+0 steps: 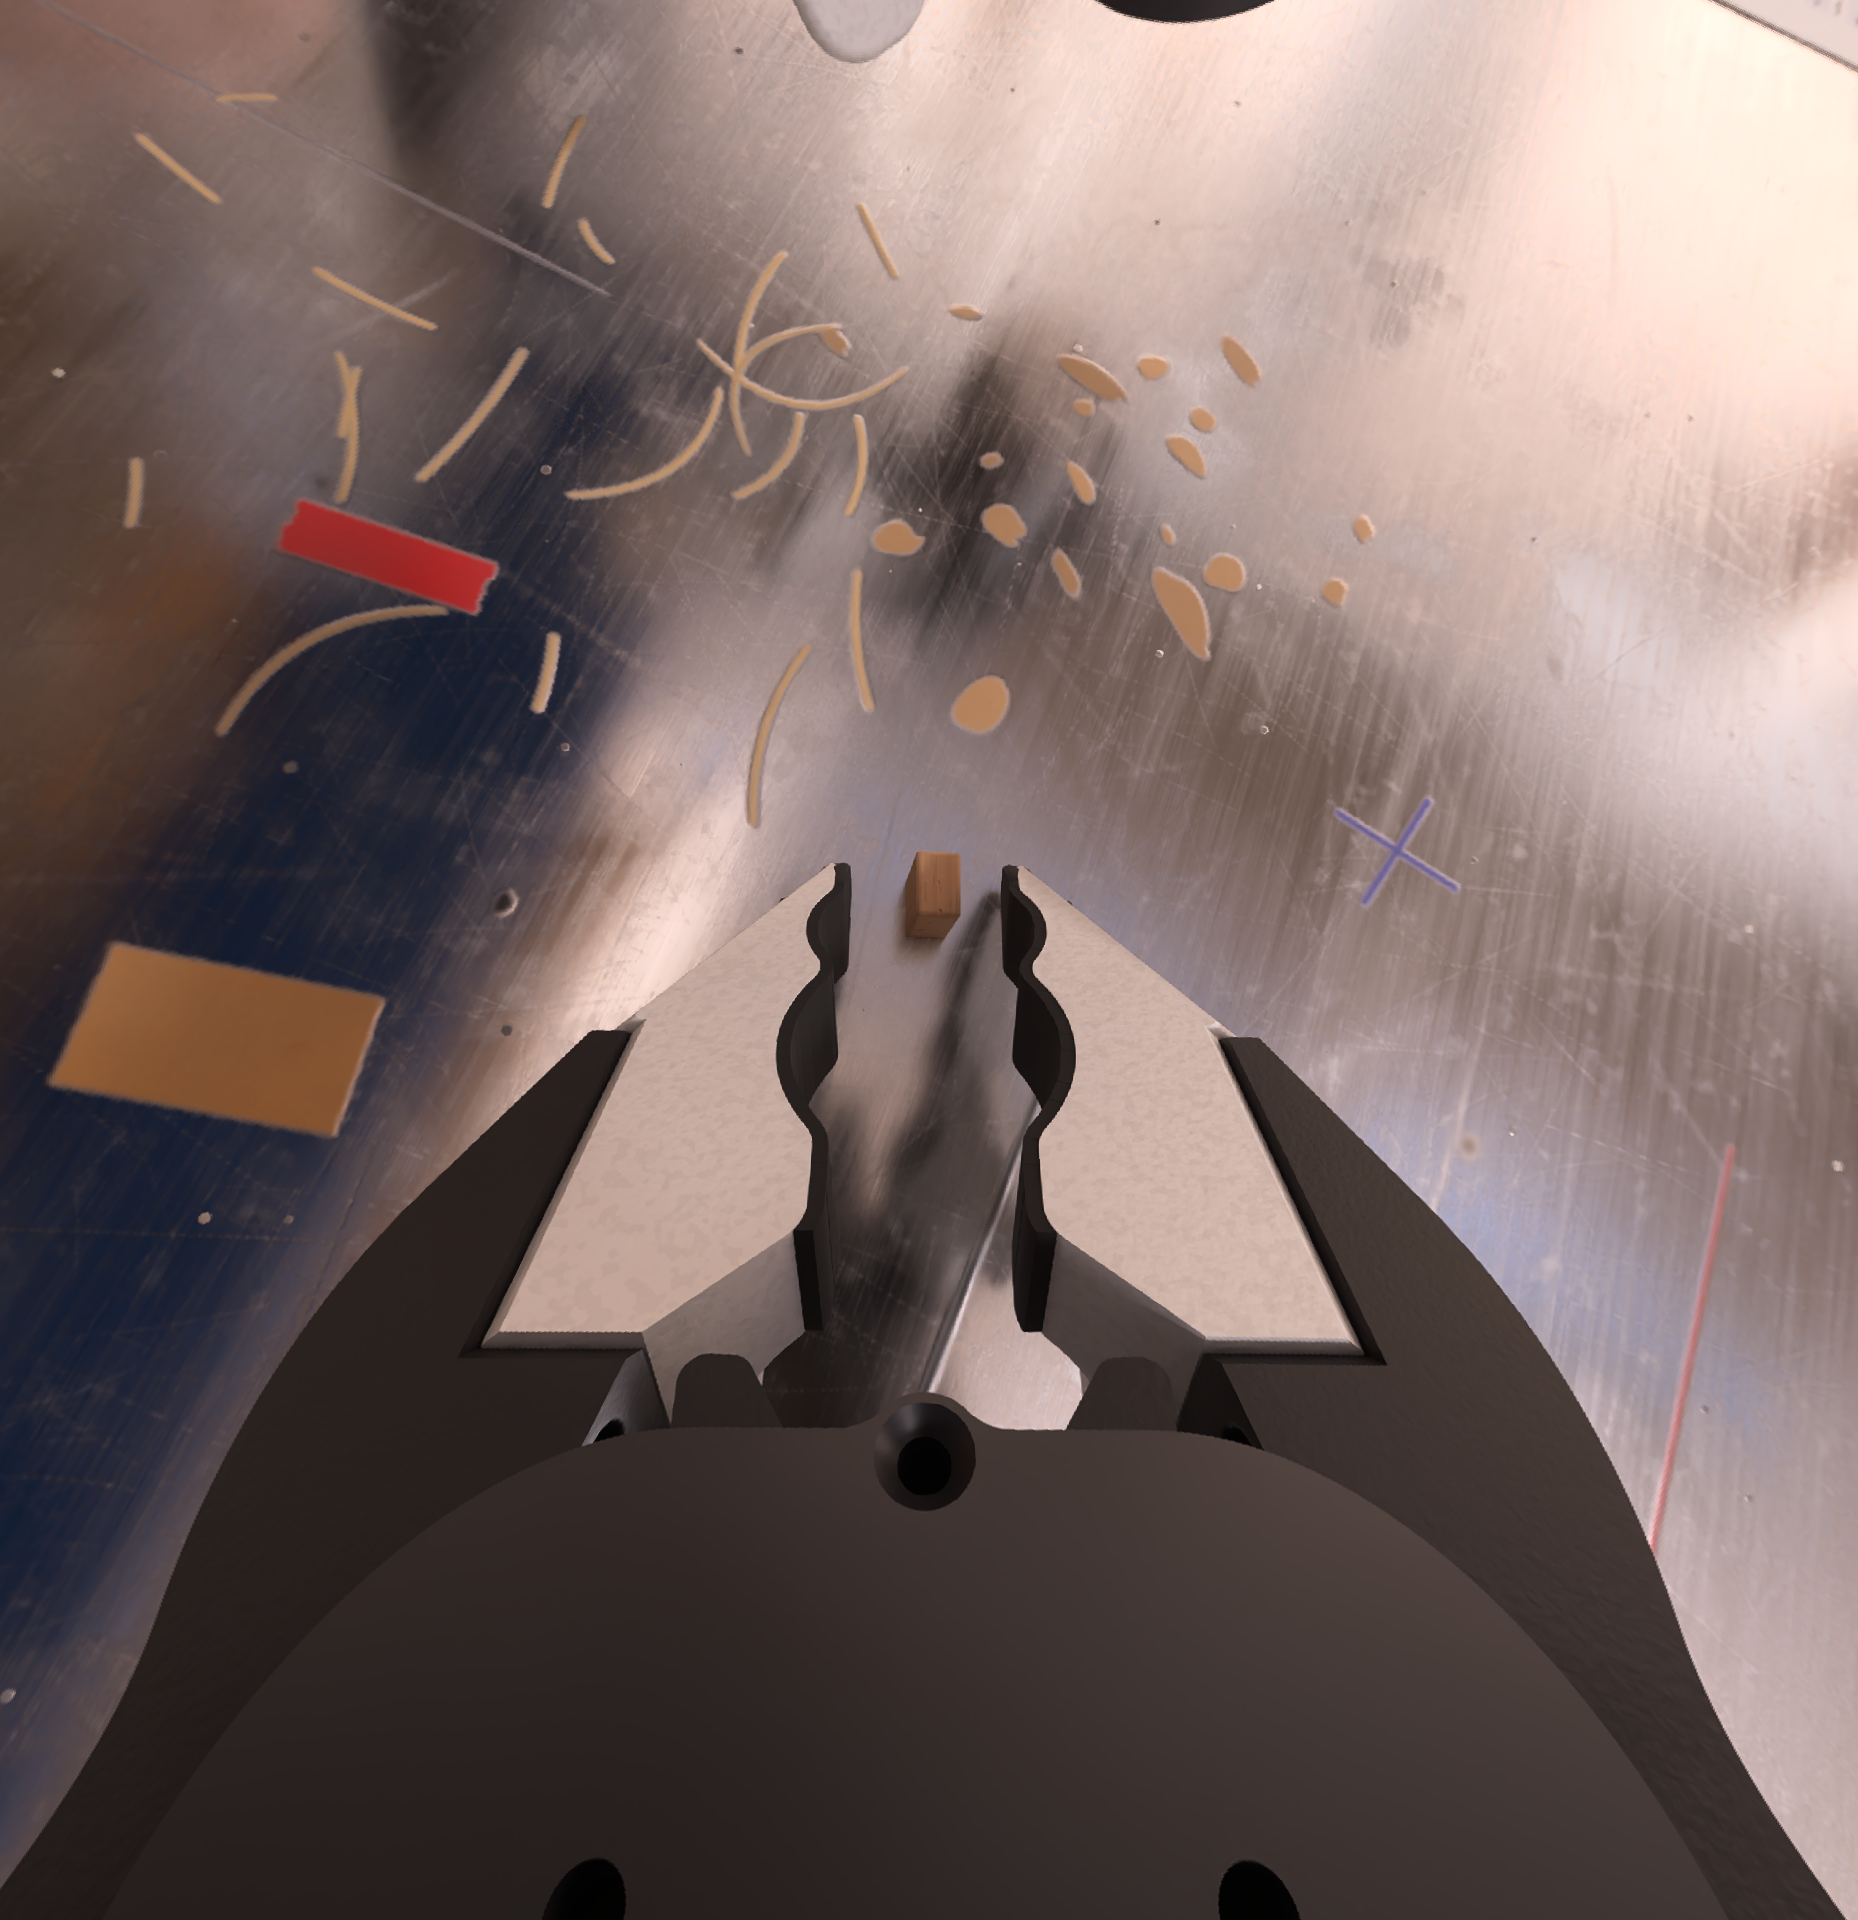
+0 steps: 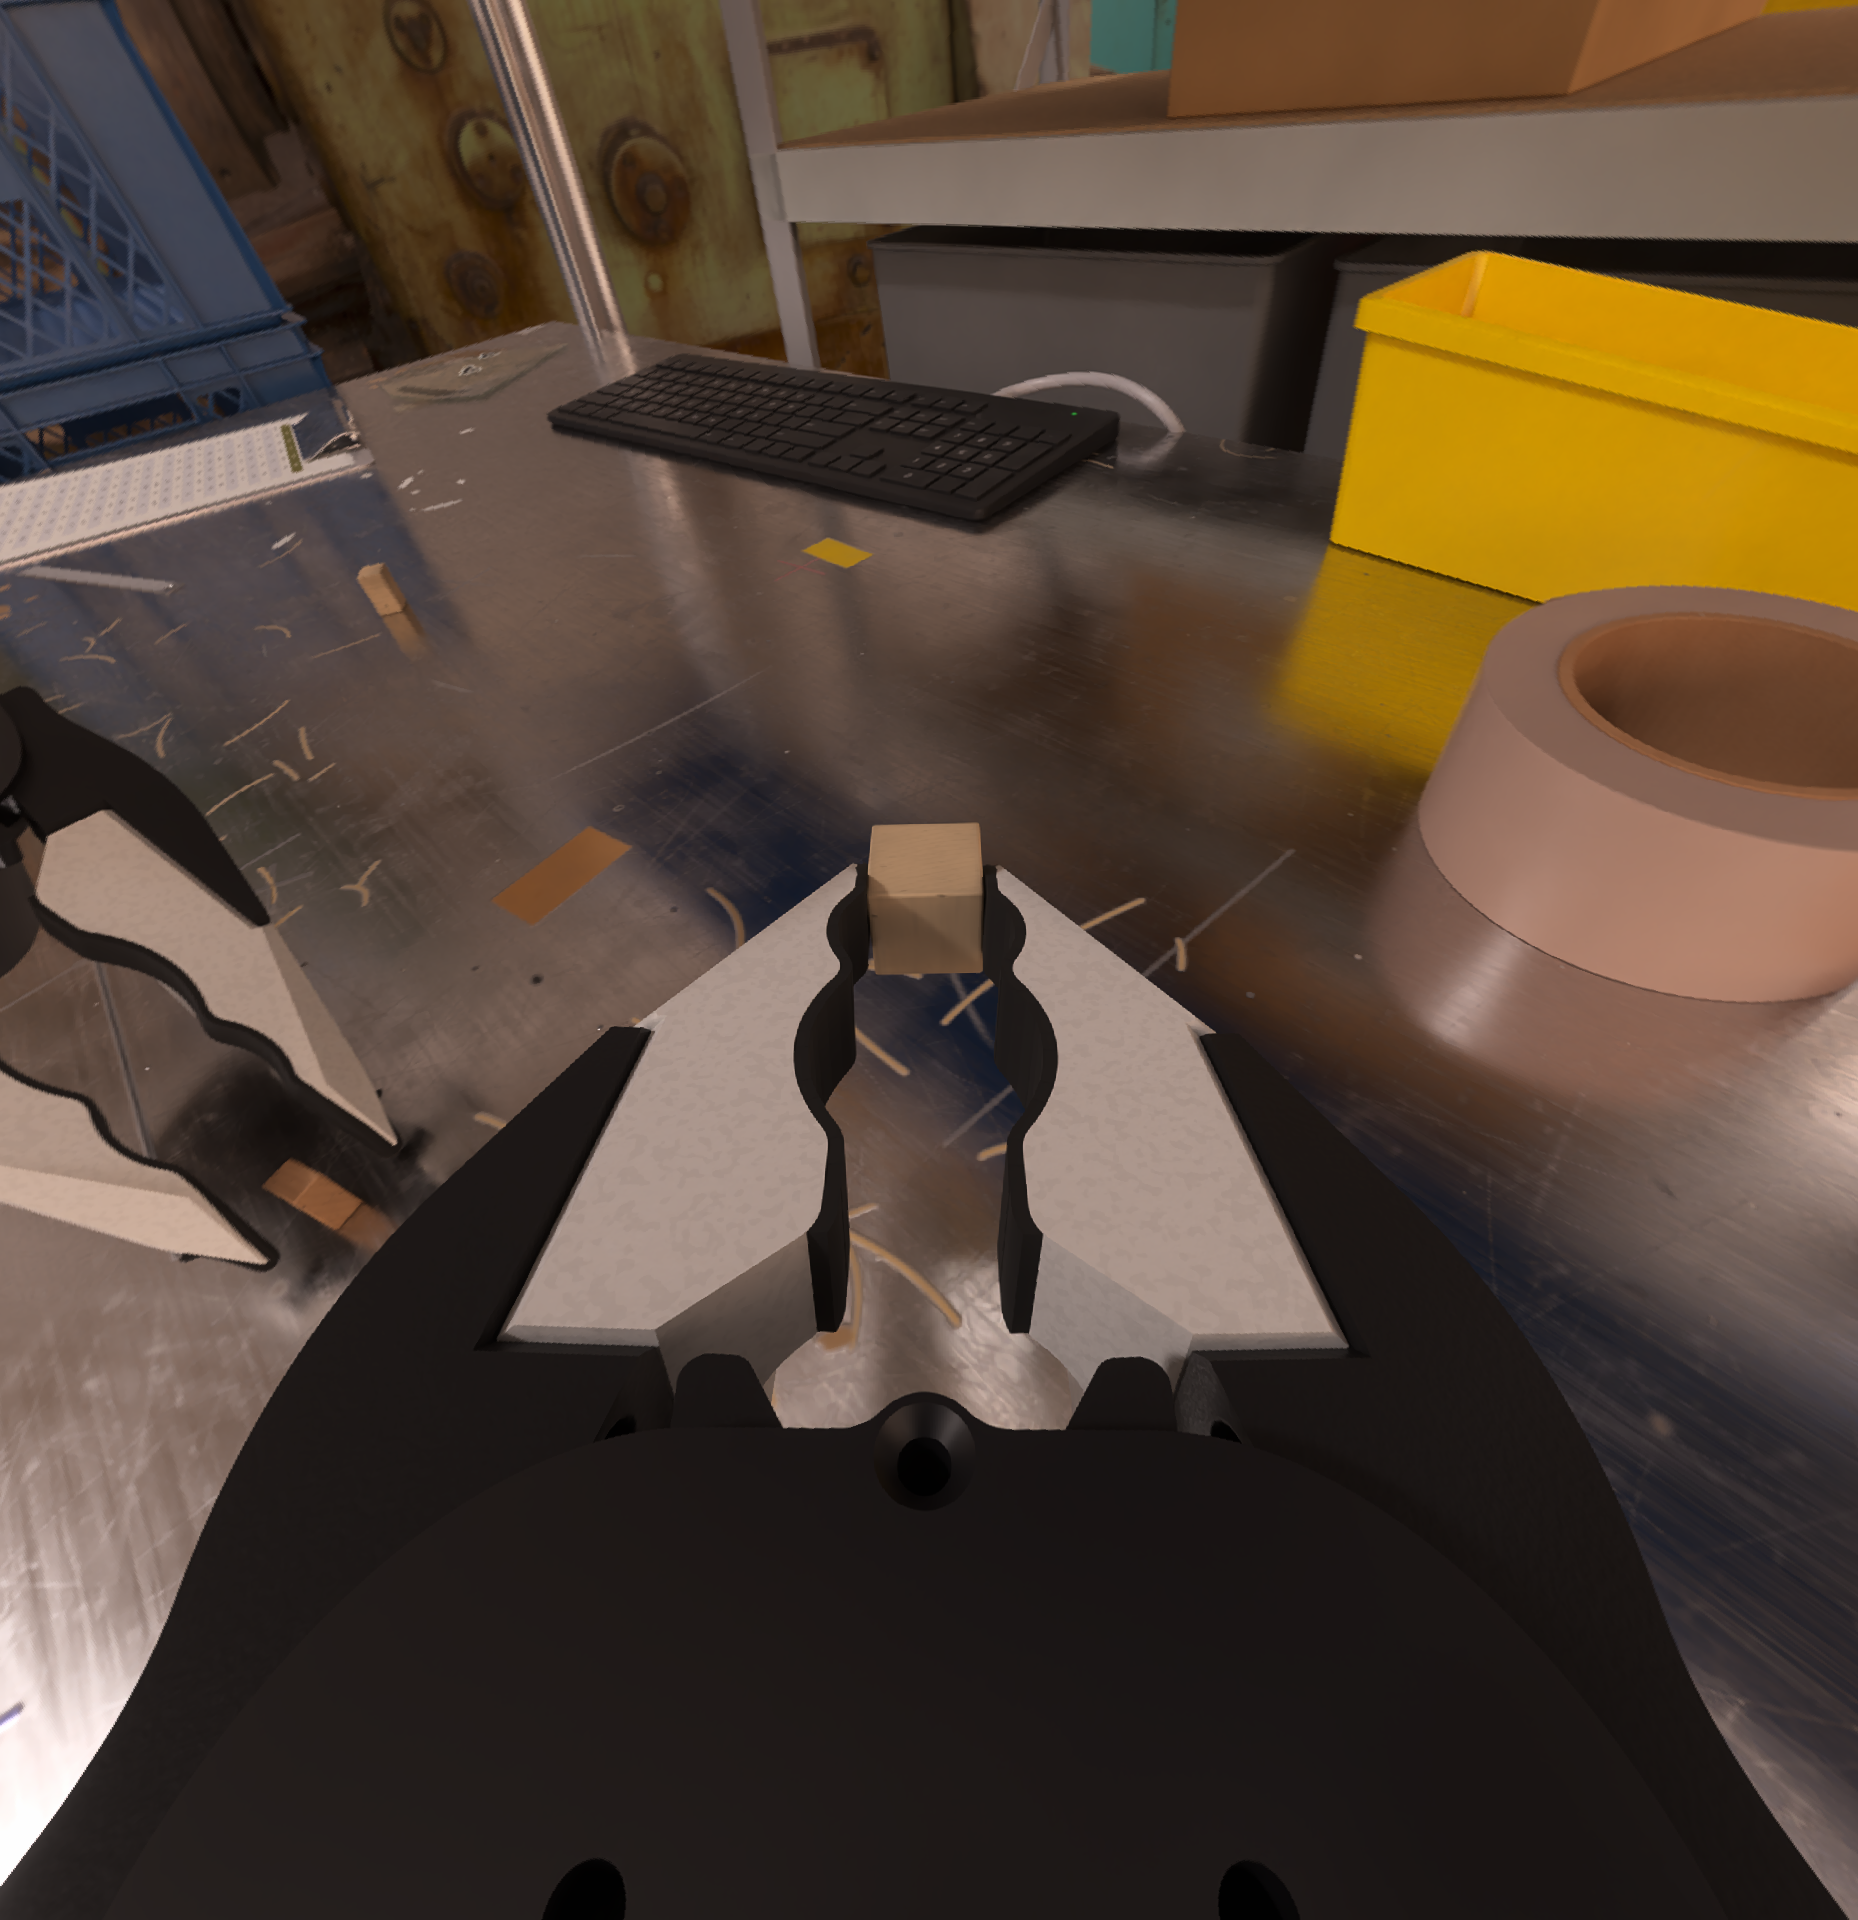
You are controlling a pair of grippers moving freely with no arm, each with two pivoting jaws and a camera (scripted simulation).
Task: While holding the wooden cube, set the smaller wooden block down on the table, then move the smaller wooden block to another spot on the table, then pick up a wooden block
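In the left wrist view my left gripper (image 1: 925,878) is open, pointing down at the metal table (image 1: 1424,520). The smaller wooden block (image 1: 930,899) lies on the table between its fingertips, with a gap on each side. In the right wrist view my right gripper (image 2: 925,883) is shut on the pale wooden cube (image 2: 925,899) and holds it above the table. The left gripper (image 2: 327,1205) shows at the left there, its tips either side of the small block (image 2: 312,1195). Another wooden block (image 2: 381,592) stands farther back on the left.
A black keyboard (image 2: 831,436), a yellow bin (image 2: 1611,436) and a large tape roll (image 2: 1683,790) stand at the back and right. A white perforated plate (image 2: 125,499) and a blue crate (image 2: 104,312) are back left. Wood shavings, a red strip (image 1: 390,556) and a tan patch (image 1: 218,1039) mark the table.
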